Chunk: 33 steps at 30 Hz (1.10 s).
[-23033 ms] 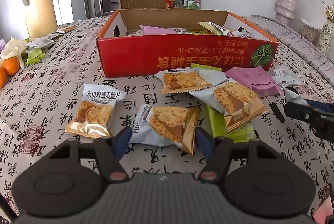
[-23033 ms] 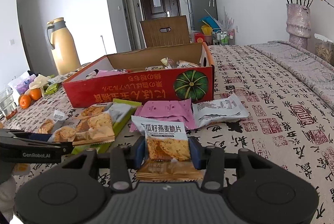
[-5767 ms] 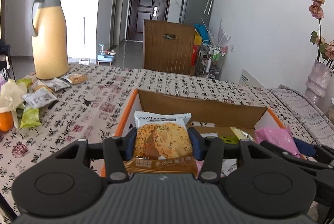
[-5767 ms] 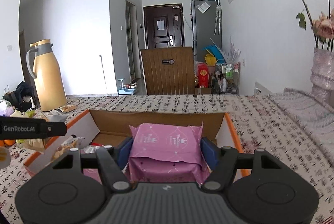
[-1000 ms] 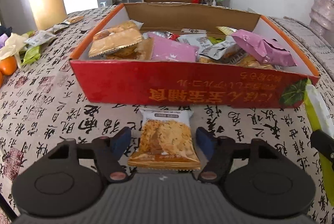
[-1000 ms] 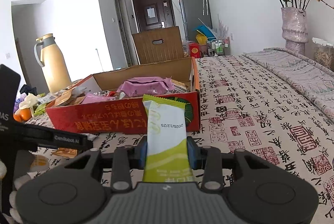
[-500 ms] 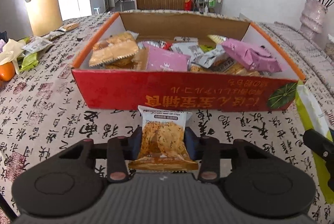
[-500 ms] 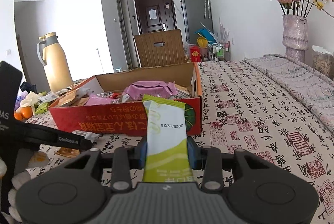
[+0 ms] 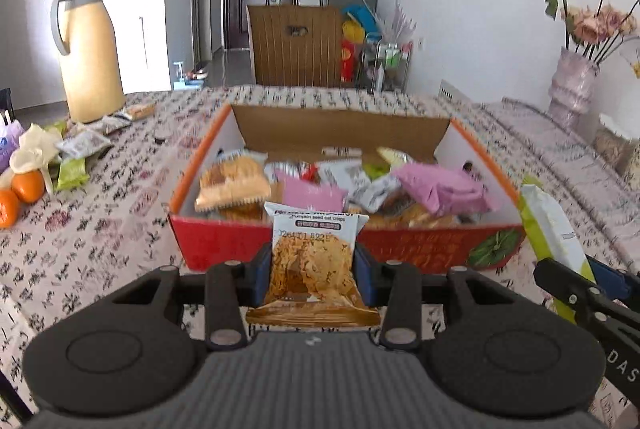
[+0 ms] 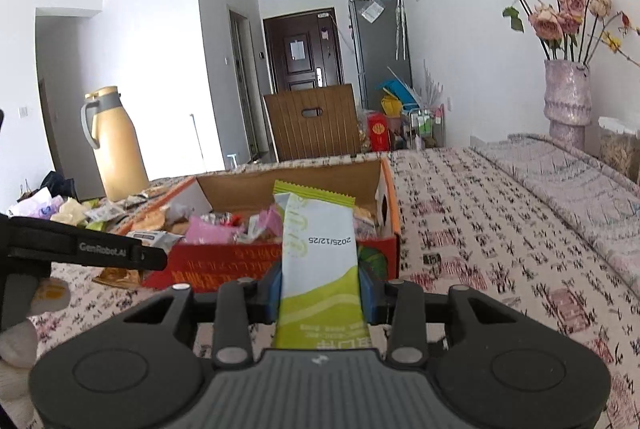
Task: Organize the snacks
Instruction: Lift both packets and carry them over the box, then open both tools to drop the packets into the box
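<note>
Left tongs (image 9: 312, 271) clench a crisp pack (image 9: 311, 261), right tongs (image 10: 320, 287) a green bar (image 10: 320, 261), both just short of the box (image 9: 400, 241) ahead.

Red box (image 9: 224, 241); pink packets (image 9: 440, 189); green-white wrapper (image 10: 320, 269); yellow jug (image 9: 90, 57).

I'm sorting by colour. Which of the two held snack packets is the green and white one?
The long green packet in the right gripper; the left gripper holds a shorter crisp packet.
</note>
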### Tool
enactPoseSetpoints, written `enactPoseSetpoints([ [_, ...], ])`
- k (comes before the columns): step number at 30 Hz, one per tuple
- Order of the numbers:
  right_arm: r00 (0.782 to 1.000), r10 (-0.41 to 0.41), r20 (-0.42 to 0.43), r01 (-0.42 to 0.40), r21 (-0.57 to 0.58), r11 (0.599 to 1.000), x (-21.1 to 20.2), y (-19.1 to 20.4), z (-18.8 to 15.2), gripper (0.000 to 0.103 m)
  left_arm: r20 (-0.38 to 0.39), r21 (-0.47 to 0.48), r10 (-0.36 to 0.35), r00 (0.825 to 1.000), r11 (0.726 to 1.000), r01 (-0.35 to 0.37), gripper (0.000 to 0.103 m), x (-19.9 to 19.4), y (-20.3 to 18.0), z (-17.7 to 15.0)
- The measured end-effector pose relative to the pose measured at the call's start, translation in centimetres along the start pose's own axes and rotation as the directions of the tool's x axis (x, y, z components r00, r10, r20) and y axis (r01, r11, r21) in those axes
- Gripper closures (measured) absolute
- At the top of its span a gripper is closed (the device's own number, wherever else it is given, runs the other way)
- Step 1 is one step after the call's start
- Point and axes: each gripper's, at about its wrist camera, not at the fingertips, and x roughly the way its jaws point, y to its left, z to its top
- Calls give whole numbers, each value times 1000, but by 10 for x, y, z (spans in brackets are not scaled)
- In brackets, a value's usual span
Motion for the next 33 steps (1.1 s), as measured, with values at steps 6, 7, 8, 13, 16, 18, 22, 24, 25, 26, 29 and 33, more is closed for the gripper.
enactPoseSetpoints([
  [6, 1000, 5, 19, -4, -16, 1000, 18, 7, 23, 66, 32, -11, -6, 999, 1000, 7, 60, 5, 6, 20],
  [7, 1000, 7, 20, -6, -19, 1000, 22, 8, 27, 66, 34, -12, -6, 999, 1000, 7, 60, 7, 7, 23],
  [8, 1000, 9, 22, -9, -23, 1000, 27, 10, 31, 66, 37, -13, -5, 999, 1000, 6, 60, 11, 8, 28],
  [13, 999, 18, 27, -17, -44, 999, 57, 17, 52, 66, 47, -21, 4, 999, 1000, -3, 60, 28, 14, 47],
  [16, 1000, 20, 21, -19, -57, 998, 76, 21, 62, 66, 54, -25, 11, 998, 1000, -10, 60, 37, 16, 56],
  [18, 1000, 21, 19, -20, -66, 998, 88, 23, 69, 66, 57, -32, 17, 998, 999, -16, 60, 45, 19, 62],
  [22, 1000, 26, 14, -25, -86, 996, 112, 31, 78, 66, 51, -44, 37, 998, 998, -34, 60, 63, 23, 67],
  [24, 1000, 28, 9, -27, -93, 995, 124, 33, 81, 66, 52, -46, 53, 997, 998, -51, 60, 73, 24, 66],
  [25, 1000, 28, 5, -27, -96, 995, 129, 34, 81, 66, 54, -47, 56, 997, 998, -53, 60, 77, 24, 65],
  [26, 1000, 27, 1, -26, -99, 995, 135, 35, 79, 66, 58, -47, 55, 997, 998, -52, 60, 81, 24, 64],
  [29, 999, 28, -17, -29, -96, 995, 149, 35, 74, 66, 65, -44, 55, 996, 998, -52, 60, 90, 27, 60],
  [33, 998, 36, -50, -40, -85, 996, 161, 31, 67, 66, 80, -40, 41, 996, 998, -38, 59, 94, 30, 56],
])
